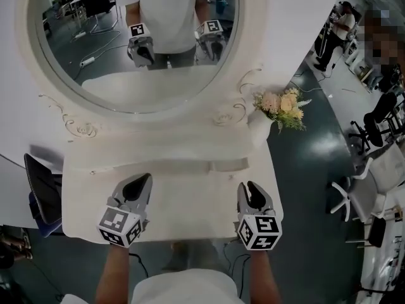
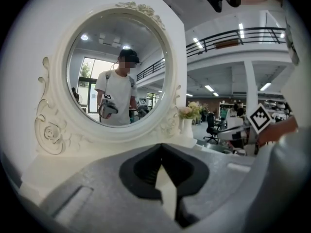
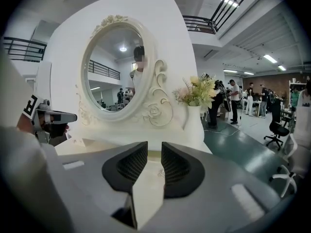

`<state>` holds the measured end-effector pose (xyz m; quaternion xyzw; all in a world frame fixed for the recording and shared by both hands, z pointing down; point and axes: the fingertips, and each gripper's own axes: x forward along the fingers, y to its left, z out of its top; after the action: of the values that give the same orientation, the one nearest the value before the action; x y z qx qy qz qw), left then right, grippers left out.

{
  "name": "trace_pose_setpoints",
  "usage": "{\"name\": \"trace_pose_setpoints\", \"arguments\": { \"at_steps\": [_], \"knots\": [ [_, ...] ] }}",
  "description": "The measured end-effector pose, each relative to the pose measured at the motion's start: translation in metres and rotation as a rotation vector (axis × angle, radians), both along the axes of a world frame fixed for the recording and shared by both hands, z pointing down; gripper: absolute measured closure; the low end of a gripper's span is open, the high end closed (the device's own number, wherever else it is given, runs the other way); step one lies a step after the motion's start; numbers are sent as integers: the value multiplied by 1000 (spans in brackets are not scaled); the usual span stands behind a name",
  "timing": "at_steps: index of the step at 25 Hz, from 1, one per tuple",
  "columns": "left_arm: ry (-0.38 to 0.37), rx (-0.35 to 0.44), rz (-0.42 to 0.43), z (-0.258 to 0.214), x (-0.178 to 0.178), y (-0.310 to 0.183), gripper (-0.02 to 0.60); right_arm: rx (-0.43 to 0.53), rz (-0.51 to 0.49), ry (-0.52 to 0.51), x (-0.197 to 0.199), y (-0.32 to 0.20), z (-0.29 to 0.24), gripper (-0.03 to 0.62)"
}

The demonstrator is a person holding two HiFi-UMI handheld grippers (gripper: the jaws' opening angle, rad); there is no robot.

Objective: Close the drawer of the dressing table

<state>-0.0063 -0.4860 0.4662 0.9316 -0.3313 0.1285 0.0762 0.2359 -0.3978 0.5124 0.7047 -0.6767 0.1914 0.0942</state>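
The white dressing table (image 1: 177, 198) lies below me, its top (image 3: 97, 144) bare. I cannot make out a drawer front in any view. My left gripper (image 1: 144, 181) hovers over the left front of the top, its black fingertips meeting at a point (image 2: 161, 148) with nothing held. My right gripper (image 1: 251, 189) hovers over the right front. Its pads (image 3: 131, 161) stand a narrow gap apart (image 3: 154, 149) with nothing between them. Through that gap shows white surface with a small shiny knob-like thing (image 3: 159, 173) on it.
An oval mirror (image 1: 136, 37) in a carved white frame rises at the back and reflects the person and both grippers. A vase of pale flowers (image 1: 283, 109) stands at the table's right back corner. A dark seat (image 1: 41, 192) is left; office chairs (image 1: 345, 195) right.
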Motion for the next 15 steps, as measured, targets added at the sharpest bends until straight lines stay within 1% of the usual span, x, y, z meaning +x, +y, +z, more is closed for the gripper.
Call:
{"name": "trace_pose_setpoints", "arguments": {
  "at_steps": [6, 10, 15],
  "knots": [
    [-35, -34, 4, 27, 15, -5, 583, -48, -16, -23, 10, -10, 30, 520],
    [-50, -52, -4, 49, 18, -15, 583, -77, -22, -37, 12, -22, 53, 520],
    [-65, -86, 6, 74, 30, -20, 583, -117, -41, -49, 12, -33, 80, 520]
  ]
}}
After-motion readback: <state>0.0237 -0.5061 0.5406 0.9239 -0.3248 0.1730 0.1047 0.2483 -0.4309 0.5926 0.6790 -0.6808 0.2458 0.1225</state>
